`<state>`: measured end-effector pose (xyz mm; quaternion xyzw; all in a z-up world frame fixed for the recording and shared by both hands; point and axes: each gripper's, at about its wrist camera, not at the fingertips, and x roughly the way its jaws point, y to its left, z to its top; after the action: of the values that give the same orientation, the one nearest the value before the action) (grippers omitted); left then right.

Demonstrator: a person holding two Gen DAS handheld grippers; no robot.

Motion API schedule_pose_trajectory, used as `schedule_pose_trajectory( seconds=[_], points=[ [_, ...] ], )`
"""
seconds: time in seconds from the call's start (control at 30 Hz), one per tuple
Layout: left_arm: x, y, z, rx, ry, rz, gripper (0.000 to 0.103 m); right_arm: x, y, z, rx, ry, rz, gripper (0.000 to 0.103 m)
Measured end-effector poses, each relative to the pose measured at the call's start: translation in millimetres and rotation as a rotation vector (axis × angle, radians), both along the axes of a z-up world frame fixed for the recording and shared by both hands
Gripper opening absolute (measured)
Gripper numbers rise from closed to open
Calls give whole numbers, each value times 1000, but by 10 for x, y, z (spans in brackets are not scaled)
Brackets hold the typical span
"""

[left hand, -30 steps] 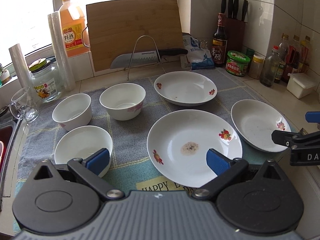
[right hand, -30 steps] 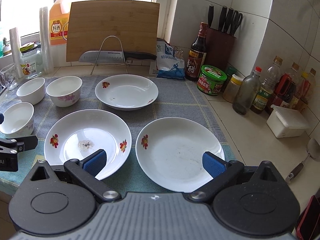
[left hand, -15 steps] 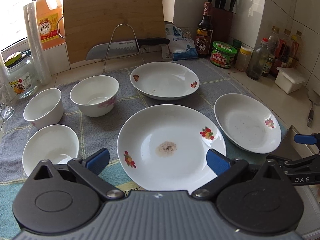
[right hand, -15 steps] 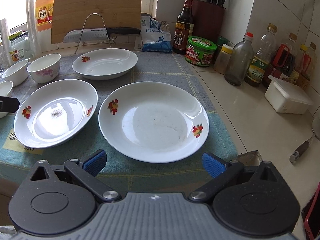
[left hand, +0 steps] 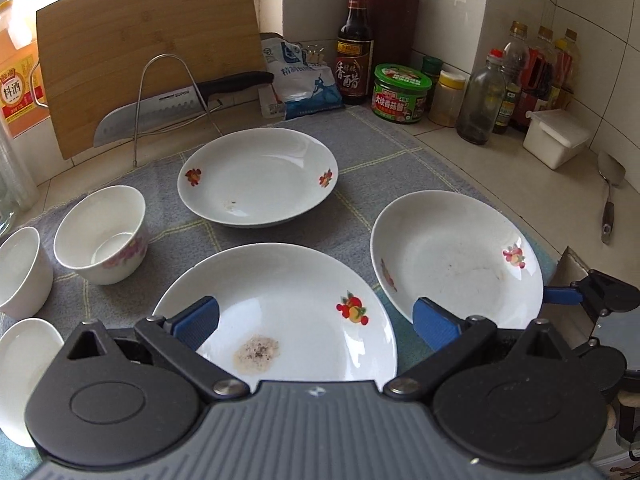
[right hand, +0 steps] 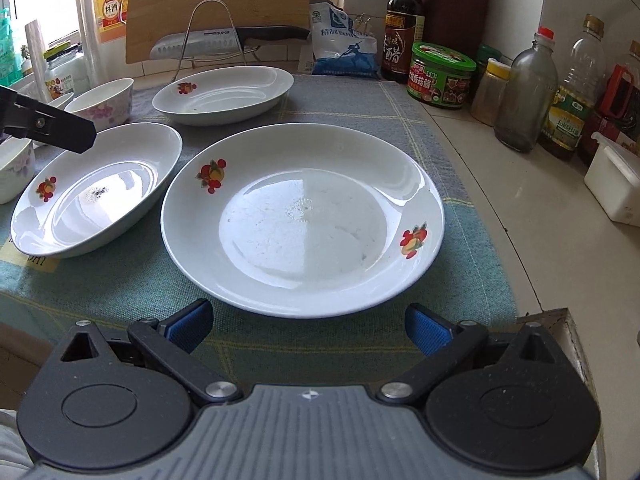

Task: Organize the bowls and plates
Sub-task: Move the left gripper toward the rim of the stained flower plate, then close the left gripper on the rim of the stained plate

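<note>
**Here, three plates and three bowls on the towel**

Clearly we read "SUPOR" on the knife (left hand: 168,110), 料酒 on the orange jug (left hand: 16,92) and 香醋 on the dark vinegar bottle (left hand: 354,60). We count three fruit-printed plates: near (left hand: 304,312), far (left hand: 258,176) and right (right hand: 302,216). Three white bowls (left hand: 102,236) sit left on the grey-green towel (left hand: 360,140). Our left gripper (left hand: 316,320) hangs wide open over the near plate; our right gripper (right hand: 308,326), equally wide, sits just before the right plate.
</note>
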<state>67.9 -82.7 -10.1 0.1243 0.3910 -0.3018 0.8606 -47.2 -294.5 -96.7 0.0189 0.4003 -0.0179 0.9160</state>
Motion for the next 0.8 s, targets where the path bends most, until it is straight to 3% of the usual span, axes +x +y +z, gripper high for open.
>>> schedule_pose_trajectory(
  seconds=[0.43, 0.8],
  points=[
    [271, -617, -61, 25, 26, -163, 102, 120, -176, -89, -9, -48, 169, 103],
    [558, -1172, -254, 73, 90, -329, 100, 69, -230, -134, -2, -105, 198, 103]
  ],
)
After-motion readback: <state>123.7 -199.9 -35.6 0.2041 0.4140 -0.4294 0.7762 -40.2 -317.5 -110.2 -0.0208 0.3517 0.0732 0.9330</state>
